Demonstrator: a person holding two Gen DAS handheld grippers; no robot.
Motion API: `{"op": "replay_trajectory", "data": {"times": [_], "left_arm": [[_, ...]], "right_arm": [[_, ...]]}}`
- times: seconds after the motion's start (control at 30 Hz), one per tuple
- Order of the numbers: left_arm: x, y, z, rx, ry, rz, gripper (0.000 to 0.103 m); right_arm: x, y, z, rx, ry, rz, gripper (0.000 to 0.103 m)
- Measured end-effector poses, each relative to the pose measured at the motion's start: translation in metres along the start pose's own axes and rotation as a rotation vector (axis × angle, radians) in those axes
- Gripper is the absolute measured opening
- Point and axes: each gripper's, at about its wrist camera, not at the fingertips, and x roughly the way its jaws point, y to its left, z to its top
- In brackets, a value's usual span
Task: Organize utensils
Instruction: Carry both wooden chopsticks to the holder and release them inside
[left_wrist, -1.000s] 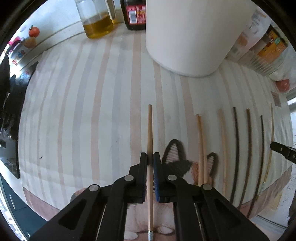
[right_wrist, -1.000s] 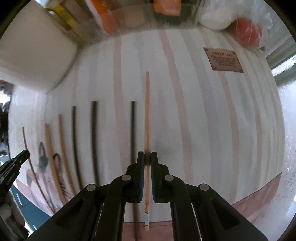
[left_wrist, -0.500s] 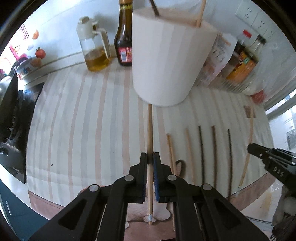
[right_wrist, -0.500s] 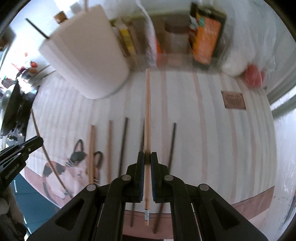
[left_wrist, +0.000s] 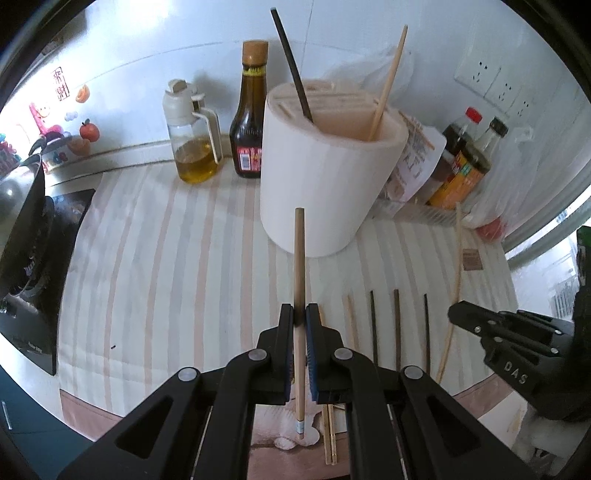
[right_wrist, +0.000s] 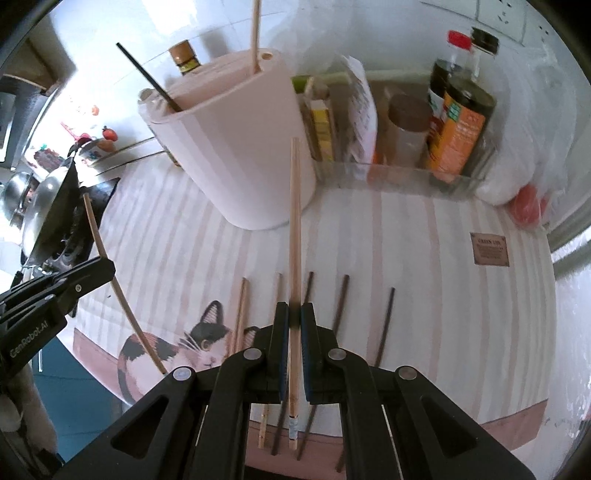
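Observation:
My left gripper (left_wrist: 300, 314) is shut on a light wooden chopstick (left_wrist: 299, 273), held in the air and pointing at the pale utensil holder (left_wrist: 325, 184). A black chopstick (left_wrist: 291, 62) and a light one (left_wrist: 388, 85) stand in the holder. My right gripper (right_wrist: 294, 314) is shut on another light chopstick (right_wrist: 294, 229), also off the mat, with the holder (right_wrist: 240, 147) ahead and to its left. Several chopsticks lie side by side on the striped mat: light ones (right_wrist: 242, 310) and dark ones (right_wrist: 386, 321). Each gripper shows in the other's view: the right gripper (left_wrist: 453, 314), the left gripper (right_wrist: 109, 267).
An oil jug (left_wrist: 192, 140) and a dark sauce bottle (left_wrist: 249, 122) stand behind the holder. A clear tray (right_wrist: 406, 177) of bottles and packets lines the back right. A wok on the stove (left_wrist: 22, 229) is at the left. The mat's front edge has a cat picture (right_wrist: 199, 339).
Both grippers have risen from the mat, each lifting its light chopstick. The views have tilted up, so the holder's top and the back wall now show.

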Motion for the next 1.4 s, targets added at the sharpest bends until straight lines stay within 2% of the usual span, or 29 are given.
{"op": "replay_trajectory", "data": {"times": [1.1, 1.4], "left_arm": [[-0.081, -0.02, 0.073, 0.019, -0.206, -0.083, 0.004], [-0.11, -0.016, 0.119, -0.008, -0.326, -0.077, 0.004]], "right_arm": [[-0.089, 0.029, 0.081, -0.056, -0.242, 0.111, 0.006], [-0.131, 0.033, 0.12, -0.067, -0.382, 0.14, 0.006]]}}
